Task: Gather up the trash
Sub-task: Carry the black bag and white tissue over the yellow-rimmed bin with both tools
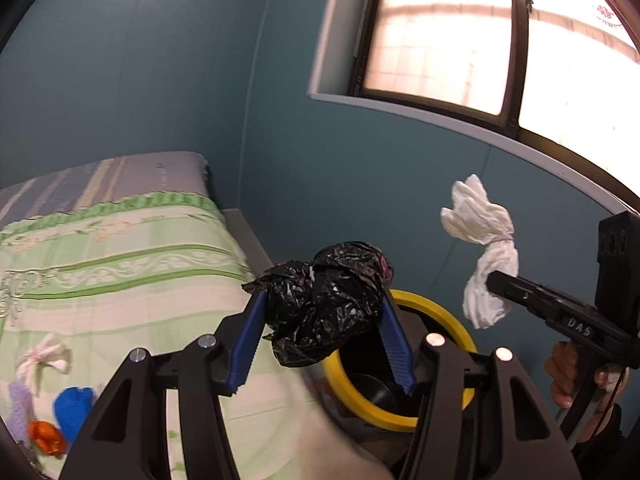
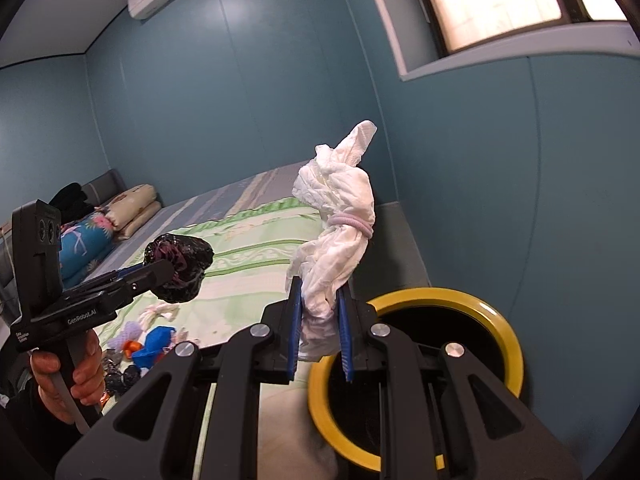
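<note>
Now L gripper (image 1: 324, 316) jaws clamp a black bag wad (image 1: 326, 304), R gripper (image 2: 320, 320) jaws pinch a white tissue bundle (image 2: 334, 216), both nr the yellow-rimmed bin (image 2: 508, 344) by the bed (image 1: 120, 264).

"DAS" stands in pale raised letters on the black body of the right gripper (image 1: 490, 280), at about three o'clock in the left wrist view. "GenRobot.AI" is printed in white on the side of the left gripper (image 2: 170, 270), at nine o'clock in the right wrist view; smaller white print beside it is unreadable
</note>
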`<state>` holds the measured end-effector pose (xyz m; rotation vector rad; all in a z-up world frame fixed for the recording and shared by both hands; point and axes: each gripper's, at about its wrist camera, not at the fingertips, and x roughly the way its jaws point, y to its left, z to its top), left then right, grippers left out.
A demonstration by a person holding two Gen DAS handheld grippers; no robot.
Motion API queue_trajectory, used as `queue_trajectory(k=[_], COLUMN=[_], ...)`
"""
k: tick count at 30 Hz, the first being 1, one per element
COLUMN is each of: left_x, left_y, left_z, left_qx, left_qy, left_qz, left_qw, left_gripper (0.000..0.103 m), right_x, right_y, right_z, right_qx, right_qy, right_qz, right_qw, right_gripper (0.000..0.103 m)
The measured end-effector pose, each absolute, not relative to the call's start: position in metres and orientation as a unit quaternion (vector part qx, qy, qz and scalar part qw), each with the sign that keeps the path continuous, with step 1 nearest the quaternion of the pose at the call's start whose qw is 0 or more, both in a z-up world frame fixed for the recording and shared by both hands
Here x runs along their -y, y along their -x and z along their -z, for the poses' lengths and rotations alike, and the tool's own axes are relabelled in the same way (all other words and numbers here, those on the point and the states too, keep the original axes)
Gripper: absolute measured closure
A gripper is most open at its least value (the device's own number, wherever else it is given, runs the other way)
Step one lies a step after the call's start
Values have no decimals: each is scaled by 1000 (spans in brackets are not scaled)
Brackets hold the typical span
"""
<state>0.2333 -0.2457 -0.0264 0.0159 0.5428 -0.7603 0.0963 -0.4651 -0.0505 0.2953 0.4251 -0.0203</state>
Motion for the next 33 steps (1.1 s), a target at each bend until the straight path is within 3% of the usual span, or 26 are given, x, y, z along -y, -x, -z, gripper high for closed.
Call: queue_trajectory(k=[28, 33], left_x=[372, 378], left_y=[-255, -259], left_z=[123, 130], left_qx=[-363, -371], left_qy=[-29, -27], left_qz=[409, 406], left_qw=[837, 834], left_gripper=[50, 42], right_x=[545, 555], right_y=[-124, -127], right_z=[135, 142], right_qx=[-287, -293], right_qy=[-217, -228], right_qz=[94, 97], right_qw=[928, 923], right_gripper=[87, 86])
